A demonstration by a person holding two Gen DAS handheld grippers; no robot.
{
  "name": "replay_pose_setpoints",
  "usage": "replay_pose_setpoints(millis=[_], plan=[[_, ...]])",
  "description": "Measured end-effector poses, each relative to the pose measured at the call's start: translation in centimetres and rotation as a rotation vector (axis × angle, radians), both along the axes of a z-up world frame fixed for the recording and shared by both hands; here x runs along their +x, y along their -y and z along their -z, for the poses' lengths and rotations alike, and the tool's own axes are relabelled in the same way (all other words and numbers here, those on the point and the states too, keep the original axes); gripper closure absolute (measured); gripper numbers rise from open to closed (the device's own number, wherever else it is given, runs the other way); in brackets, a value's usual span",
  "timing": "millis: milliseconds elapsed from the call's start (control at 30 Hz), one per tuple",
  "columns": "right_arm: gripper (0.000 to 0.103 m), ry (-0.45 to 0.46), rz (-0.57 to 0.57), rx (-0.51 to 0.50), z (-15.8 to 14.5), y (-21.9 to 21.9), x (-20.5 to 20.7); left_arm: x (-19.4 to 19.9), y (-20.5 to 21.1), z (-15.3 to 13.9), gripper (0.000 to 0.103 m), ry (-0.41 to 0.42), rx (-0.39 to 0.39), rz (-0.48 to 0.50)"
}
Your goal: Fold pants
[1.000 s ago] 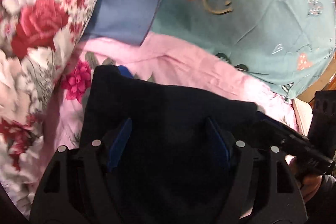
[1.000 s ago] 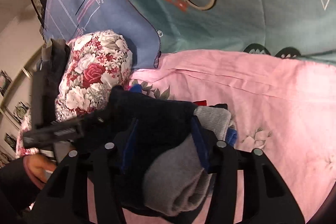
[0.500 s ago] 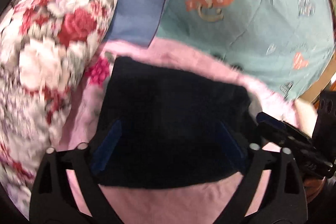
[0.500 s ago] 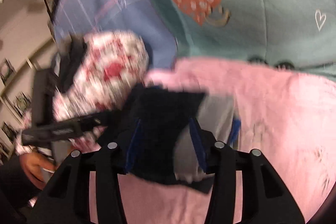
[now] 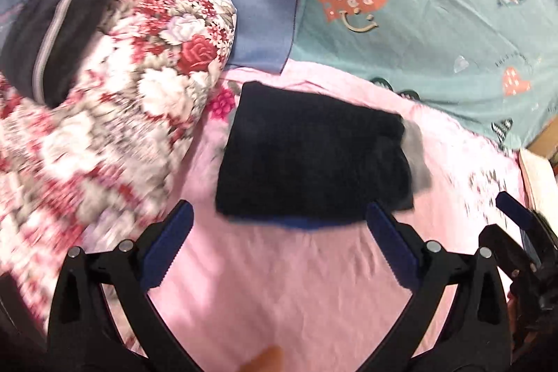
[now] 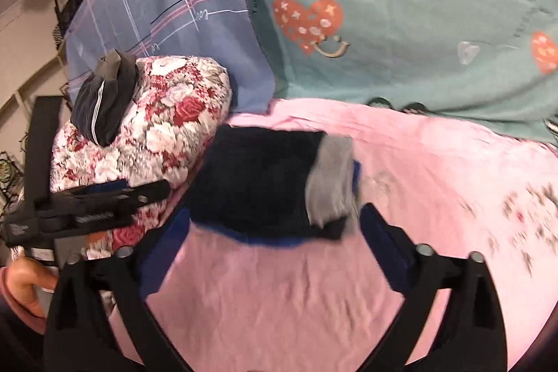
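Left wrist view: left gripper [image 5: 279, 234] jaws just opened, wide apart, nothing between. Folded pants [image 5: 310, 156] at frame centre on pink sheet [image 5: 296, 285], beside floral pillow [image 5: 115, 114] at left.

Right wrist view: right gripper [image 6: 275, 229] jaws just opened, spread, empty. Pants [image 6: 258, 180] at centre, grey lining at right edge.

Black left gripper [image 5: 279, 243], blue pads [image 5: 167, 250], silver screws

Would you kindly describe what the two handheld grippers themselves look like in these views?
Both look alike. The left gripper and the right gripper each have two matte black angular arms with cut-out slots and round silver rivets at the joints. The fingers carry blue pads with serrated edges. No cables or sleeves can be made out.
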State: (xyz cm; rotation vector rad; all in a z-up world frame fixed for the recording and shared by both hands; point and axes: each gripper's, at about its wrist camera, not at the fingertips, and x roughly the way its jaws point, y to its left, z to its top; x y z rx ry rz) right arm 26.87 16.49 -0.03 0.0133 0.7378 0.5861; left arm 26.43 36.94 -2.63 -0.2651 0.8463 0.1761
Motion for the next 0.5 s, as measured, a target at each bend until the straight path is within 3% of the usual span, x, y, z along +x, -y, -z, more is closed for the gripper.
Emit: replay_pose_setpoints(millis=[200, 500], plan=[[0.001, -0.058, 0.037, -0.1, 0.7, 1.7, -5.4, -6.1, 2.4, -1.4, 0.002, -0.002, 0.056, 0.011], [0.001, -0.081, 0.033, -0.122, 0.9, 3.5, -9.9, -11.1, 4.2, -1.6, 0.002, -0.019, 0.076, 0.019]])
